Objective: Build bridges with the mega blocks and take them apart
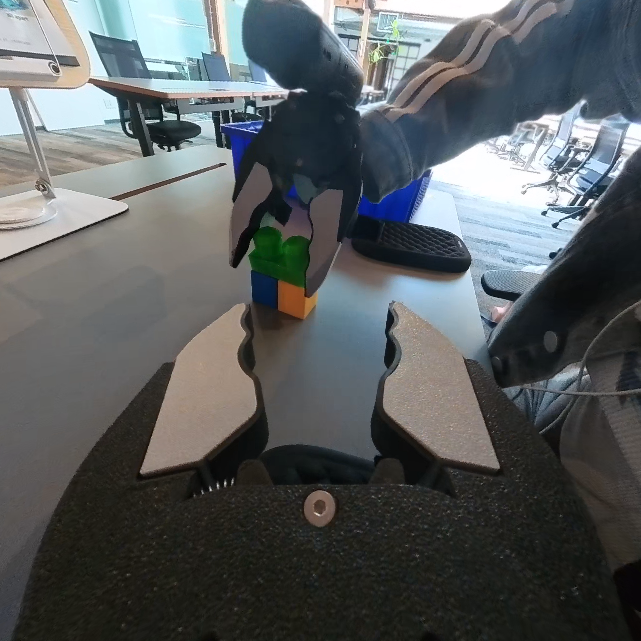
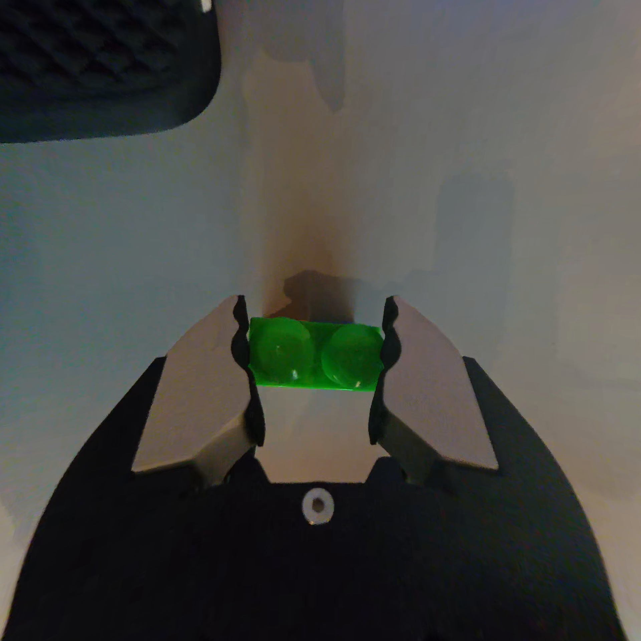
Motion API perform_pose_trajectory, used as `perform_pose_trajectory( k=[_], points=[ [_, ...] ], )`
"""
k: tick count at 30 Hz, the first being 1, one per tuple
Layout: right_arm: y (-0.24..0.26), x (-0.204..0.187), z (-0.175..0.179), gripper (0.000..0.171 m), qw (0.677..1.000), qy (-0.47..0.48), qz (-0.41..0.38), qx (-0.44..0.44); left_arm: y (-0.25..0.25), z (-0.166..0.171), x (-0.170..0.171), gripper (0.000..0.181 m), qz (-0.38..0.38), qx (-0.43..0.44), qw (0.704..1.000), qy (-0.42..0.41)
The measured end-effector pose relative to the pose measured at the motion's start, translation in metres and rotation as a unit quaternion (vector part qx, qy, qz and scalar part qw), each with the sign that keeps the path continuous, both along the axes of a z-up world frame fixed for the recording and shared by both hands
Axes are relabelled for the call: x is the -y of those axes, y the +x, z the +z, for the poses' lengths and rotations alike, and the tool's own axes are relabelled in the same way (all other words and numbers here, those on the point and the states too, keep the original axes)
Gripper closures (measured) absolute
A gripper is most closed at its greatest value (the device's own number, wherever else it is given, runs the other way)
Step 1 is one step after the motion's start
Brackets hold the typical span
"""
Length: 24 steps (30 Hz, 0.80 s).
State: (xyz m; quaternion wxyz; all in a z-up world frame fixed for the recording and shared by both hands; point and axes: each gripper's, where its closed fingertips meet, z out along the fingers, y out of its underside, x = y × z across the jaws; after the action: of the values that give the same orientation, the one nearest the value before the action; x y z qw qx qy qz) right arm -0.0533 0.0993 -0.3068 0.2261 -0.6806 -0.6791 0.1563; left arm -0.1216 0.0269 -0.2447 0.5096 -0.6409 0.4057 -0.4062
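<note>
Fingers of my right gripper [image 2: 315,341] clasp the translucent green two-stud plastic block [image 2: 314,353], bridging blue [image 1: 264,288] and orange [image 1: 296,300] cubes beneath; left gripper [image 1: 319,312] gapes empty. Dismantling remains.

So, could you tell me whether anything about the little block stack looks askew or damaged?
Nothing stands out. The green block sits squarely across the blue block and the orange block, and none looks broken. The right gripper straddles its ends from above; the left gripper is open and empty.
</note>
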Motion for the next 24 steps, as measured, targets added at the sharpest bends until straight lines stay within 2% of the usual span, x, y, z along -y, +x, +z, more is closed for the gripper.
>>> perform_pose_trajectory(
  k=[5, 8, 17, 24],
  points=[
    [0.0059, -0.0007, -0.0025, 0.095, 1.0, 0.021, -0.001, -0.007, 0.001, -0.002, -0.0006, 0.108, 0.0, -0.006, 1.0, -0.004],
    [0.0021, -0.0013, -0.0002, 0.096, 0.999, 0.021, -0.014, -0.043, 0.0016, -0.0032, -0.0001, 0.108, 0.001, -0.012, 1.0, 0.0],
    [0.0048, -0.0002, -0.0017, 0.096, 1.0, 0.019, -0.001, -0.014, 0.0029, -0.006, -0.0009, 0.11, -0.001, -0.018, 1.0, -0.008],
    [0.0089, 0.0012, -0.0039, 0.096, 0.999, 0.006, 0.003, 0.053, 0.0035, -0.0079, -0.0005, 0.108, 0.001, -0.028, 1.0, -0.004]
  ],
)
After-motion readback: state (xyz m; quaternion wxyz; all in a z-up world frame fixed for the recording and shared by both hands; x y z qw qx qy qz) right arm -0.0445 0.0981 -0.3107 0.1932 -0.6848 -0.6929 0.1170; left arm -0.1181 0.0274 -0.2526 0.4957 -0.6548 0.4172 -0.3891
